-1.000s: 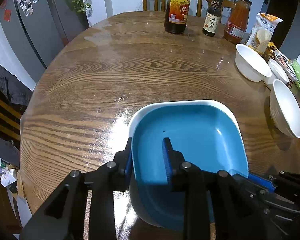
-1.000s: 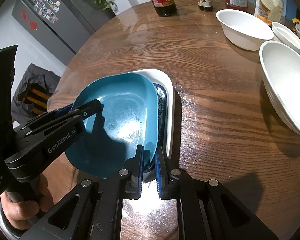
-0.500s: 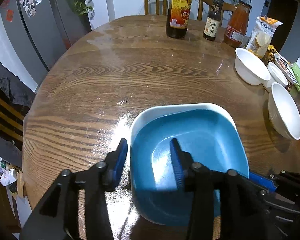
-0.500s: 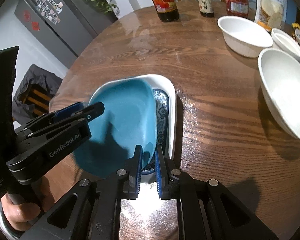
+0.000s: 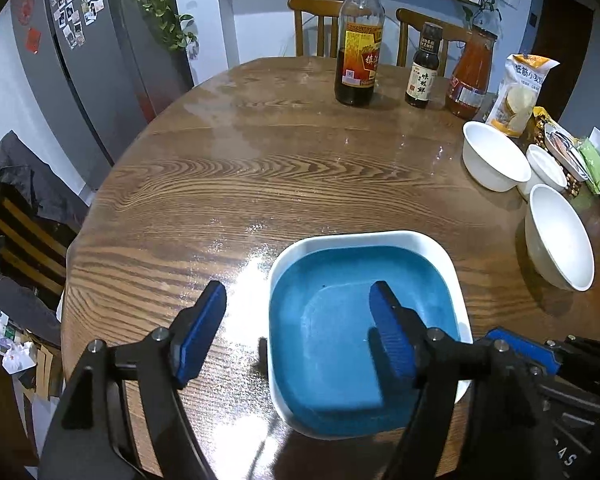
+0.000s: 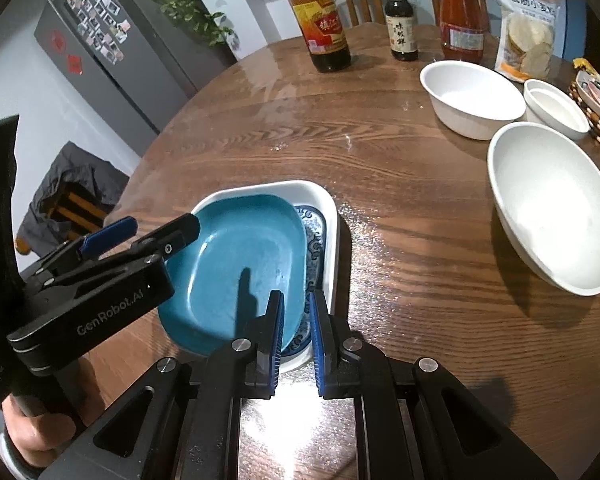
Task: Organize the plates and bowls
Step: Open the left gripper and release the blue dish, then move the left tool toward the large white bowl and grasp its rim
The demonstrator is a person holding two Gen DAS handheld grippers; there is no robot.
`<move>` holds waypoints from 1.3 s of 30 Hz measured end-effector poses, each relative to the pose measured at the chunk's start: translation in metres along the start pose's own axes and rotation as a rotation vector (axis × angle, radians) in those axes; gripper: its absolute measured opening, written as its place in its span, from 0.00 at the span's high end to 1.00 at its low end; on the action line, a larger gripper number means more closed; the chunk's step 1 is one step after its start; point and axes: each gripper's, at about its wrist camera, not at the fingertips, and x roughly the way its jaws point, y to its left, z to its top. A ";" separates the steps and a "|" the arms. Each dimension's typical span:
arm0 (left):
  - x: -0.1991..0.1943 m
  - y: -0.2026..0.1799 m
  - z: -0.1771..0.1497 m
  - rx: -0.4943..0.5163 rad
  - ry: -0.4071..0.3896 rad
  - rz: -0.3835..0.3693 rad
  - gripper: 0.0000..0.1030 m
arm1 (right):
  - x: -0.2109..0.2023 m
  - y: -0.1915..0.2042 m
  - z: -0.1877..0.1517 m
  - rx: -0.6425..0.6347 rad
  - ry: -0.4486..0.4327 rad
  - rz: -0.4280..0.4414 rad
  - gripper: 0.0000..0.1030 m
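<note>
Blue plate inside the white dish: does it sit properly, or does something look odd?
Slightly odd: the blue plate is not centred in the white dish. In the right wrist view it lies toward the left side, so a strip of the dish's patterned bottom shows on the right. Nothing is spilled or broken.

table [image 5: 260, 176]: glossy grained wood | blue plate [image 5: 340, 320]: smooth, glossy
</note>
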 end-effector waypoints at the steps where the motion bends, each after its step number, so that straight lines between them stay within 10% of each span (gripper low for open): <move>1: -0.001 -0.001 0.000 -0.001 0.000 0.000 0.26 | -0.002 -0.001 0.000 0.002 -0.002 0.002 0.84; 7: -0.006 -0.011 -0.001 -0.003 0.001 -0.004 0.23 | -0.020 -0.011 0.000 0.012 -0.058 -0.017 0.39; 39: -0.001 -0.159 0.016 0.090 0.048 -0.157 0.10 | -0.094 -0.191 -0.003 0.296 -0.122 -0.187 0.37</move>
